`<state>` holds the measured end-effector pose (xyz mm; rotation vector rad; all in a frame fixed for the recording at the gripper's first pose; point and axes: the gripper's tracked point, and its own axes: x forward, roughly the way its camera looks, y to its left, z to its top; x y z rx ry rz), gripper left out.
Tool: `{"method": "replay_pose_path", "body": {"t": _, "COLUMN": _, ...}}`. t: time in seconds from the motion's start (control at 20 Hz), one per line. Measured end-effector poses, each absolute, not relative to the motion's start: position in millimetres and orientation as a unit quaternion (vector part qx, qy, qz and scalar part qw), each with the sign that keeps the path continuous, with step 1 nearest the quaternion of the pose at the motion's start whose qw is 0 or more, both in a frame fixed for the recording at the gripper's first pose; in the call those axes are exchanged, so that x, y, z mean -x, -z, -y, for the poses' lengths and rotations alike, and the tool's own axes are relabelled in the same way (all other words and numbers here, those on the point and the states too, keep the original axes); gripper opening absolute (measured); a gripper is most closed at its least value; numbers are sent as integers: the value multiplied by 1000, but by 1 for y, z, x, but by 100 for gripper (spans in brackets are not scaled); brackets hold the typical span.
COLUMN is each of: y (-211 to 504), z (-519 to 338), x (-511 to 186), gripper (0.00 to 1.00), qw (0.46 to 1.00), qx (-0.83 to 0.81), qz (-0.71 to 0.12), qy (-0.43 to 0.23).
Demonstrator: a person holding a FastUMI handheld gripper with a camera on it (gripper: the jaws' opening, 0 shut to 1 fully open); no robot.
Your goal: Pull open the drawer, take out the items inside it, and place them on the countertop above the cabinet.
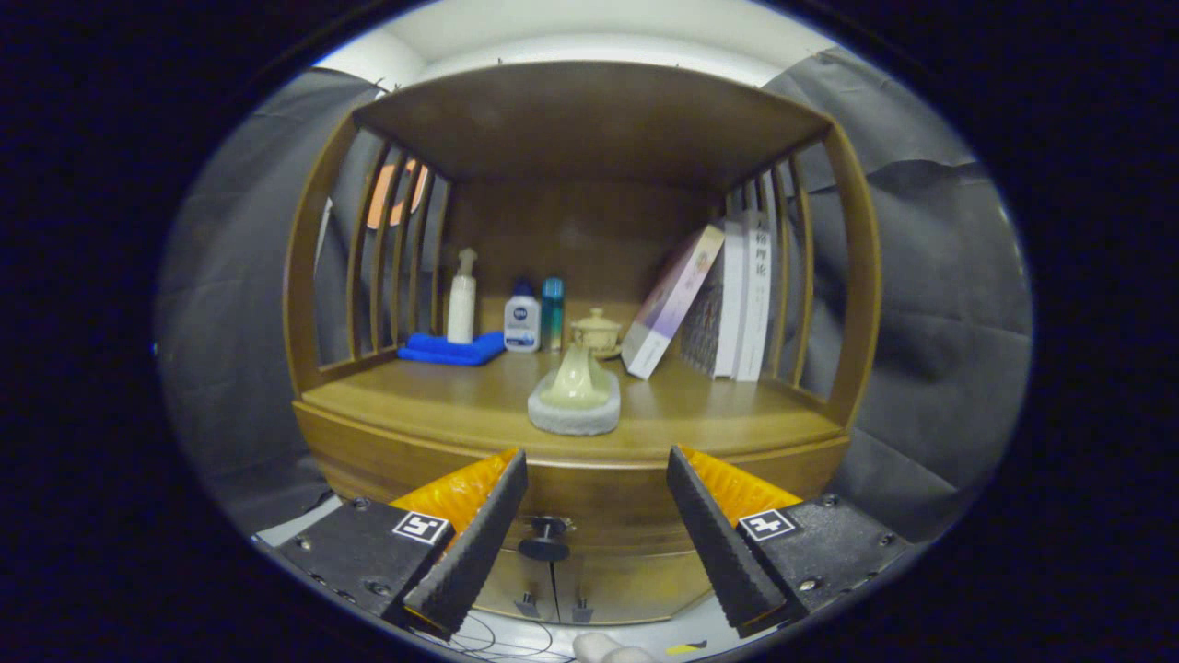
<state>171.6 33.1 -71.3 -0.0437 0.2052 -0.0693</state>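
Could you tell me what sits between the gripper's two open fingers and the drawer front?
Nothing: in the gripper view the open gripper hangs before the drawer front, its dark knob showing in the bare gap between the fingers.

A wooden cabinet [589, 433] stands ahead, with slatted sides and a flat roof over its countertop. Just under the front edge of that table [442, 405] runs a shallow curved drawer [589, 516], shut flush with the cabinet front. A small dark round knob [545, 543] sticks out from the middle of the drawer front. Below the drawer, two small cabinet doors meet at a centre seam. The tool [597, 529] hovers with its fingers spread wide apart, the knob between them, touching neither.
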Motion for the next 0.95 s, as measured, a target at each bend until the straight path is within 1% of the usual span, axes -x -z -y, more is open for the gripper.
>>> {"method": "replay_pose_path", "body": {"t": 0.15, "y": 25, "z": -32, "x": -127, "gripper": 99, "qw": 998, "qx": 20, "qz": -65, "qy": 16}}
{"method": "replay_pose_path", "body": {"t": 0.35, "y": -16, "z": -22, "x": -61, "gripper": 100, "qw": 1000, "qx": 23, "qz": -18, "qy": 3}}
{"method": "replay_pose_path", "body": {"t": 0.55, "y": -25, "z": -12, "x": -20, "gripper": 99, "qw": 1000, "qx": -12, "qz": -8, "qy": -9}}
{"method": "replay_pose_path", "body": {"t": 0.7, "y": -25, "z": 11, "x": -4, "gripper": 99, "qw": 999, "qx": -29, "qz": -13, "qy": 4}}
{"method": "replay_pose_path", "body": {"t": 0.95, "y": -30, "z": 39, "x": 18, "gripper": 99, "qw": 999, "qx": -41, "qz": 2, "qy": 14}}
